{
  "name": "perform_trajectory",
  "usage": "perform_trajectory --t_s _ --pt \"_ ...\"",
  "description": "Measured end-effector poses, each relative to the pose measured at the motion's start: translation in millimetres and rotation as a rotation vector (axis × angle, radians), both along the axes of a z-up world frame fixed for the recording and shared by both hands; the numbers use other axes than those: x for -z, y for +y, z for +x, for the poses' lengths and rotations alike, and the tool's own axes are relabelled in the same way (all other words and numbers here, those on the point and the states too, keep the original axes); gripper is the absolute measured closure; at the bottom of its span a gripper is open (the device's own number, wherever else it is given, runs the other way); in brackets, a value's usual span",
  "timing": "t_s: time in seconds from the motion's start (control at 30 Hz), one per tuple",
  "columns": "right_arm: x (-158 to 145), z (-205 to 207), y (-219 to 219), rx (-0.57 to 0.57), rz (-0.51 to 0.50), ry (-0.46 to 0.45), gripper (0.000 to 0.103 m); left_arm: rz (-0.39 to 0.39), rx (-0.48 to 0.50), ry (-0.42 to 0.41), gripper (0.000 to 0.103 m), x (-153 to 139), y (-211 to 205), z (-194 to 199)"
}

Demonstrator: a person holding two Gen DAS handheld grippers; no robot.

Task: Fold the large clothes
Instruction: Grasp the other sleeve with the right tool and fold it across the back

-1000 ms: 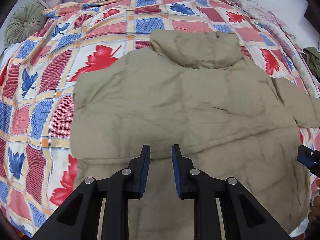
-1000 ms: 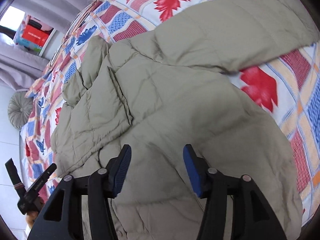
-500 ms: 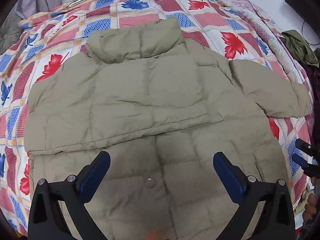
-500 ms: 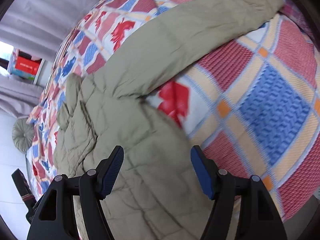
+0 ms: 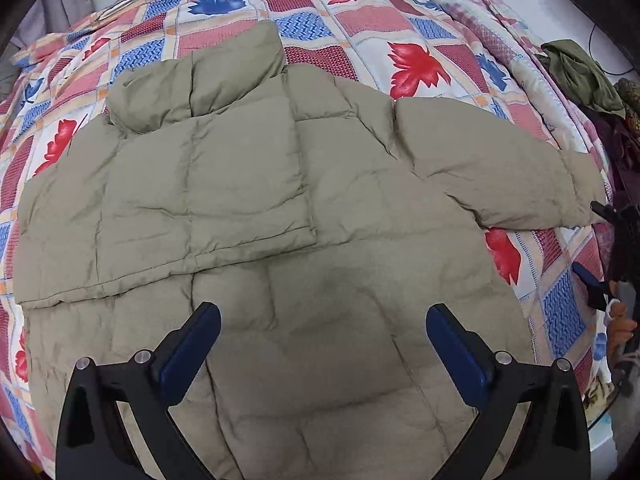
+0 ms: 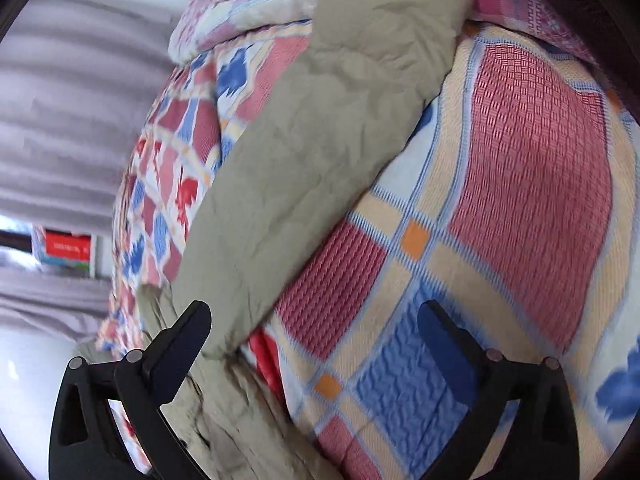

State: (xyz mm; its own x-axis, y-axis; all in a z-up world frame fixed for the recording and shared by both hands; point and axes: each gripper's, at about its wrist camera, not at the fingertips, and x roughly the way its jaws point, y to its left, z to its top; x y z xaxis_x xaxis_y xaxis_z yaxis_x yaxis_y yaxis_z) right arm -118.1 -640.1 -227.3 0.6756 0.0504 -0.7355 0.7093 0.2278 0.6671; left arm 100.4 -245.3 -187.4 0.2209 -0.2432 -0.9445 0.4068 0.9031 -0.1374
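Observation:
A khaki puffer jacket (image 5: 320,200) lies spread on the patterned bedspread (image 5: 360,20), collar (image 5: 200,80) toward the far side. Its left part is folded over the body, and its right sleeve (image 5: 500,168) stretches out to the right. My left gripper (image 5: 323,310) hovers open over the jacket's lower body with nothing between its fingers. My right gripper (image 6: 314,307) is opening its jaws above the bedspread (image 6: 520,180) beside the sleeve (image 6: 320,140). The sleeve passes by its left finger and nothing is gripped. In the left wrist view the right gripper (image 5: 596,244) shows by the cuff.
An olive-green garment (image 5: 576,72) and dark clothes lie off the bed's right side. Grey curtains (image 6: 80,100) and a shelf with a red box (image 6: 68,246) stand beyond the bed. A hand (image 5: 620,324) holds the right gripper at the bed's right edge.
The left gripper's jaws went from nearly shut to wide open as it slid right over the jacket. The right gripper swung off the jacket body toward the outstretched sleeve, rolling, and its jaws widened.

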Motion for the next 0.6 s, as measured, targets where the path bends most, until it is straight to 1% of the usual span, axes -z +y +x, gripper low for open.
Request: perform_trajectory --t_s 0.13,0.3,0.5,0.53,0.57,0.6 --pt "15 3 -39 0.097 0.071 -0.076 0.000 -0.002 -0.018 0.006 0.000 2 -11 -3" --pt "34 18 -72 0.173 0.126 -0.145 0.000 -0.002 -0.020 -0.006 0.000 2 -22 -5" --pt "46 36 -92 0.229 0.202 -0.220 0.001 0.002 -0.035 -0.021 0.000 -1 -22 0" --pt "47 40 -94 0.230 0.223 -0.229 0.007 0.002 -0.042 -0.022 0.000 -2 -20 1" --pt "49 44 -94 0.226 0.246 -0.233 0.029 0.005 -0.047 -0.024 0.000 -2 -18 2" --pt "53 49 -95 0.215 0.286 -0.233 0.046 0.009 -0.051 -0.026 0.000 -2 -16 3"
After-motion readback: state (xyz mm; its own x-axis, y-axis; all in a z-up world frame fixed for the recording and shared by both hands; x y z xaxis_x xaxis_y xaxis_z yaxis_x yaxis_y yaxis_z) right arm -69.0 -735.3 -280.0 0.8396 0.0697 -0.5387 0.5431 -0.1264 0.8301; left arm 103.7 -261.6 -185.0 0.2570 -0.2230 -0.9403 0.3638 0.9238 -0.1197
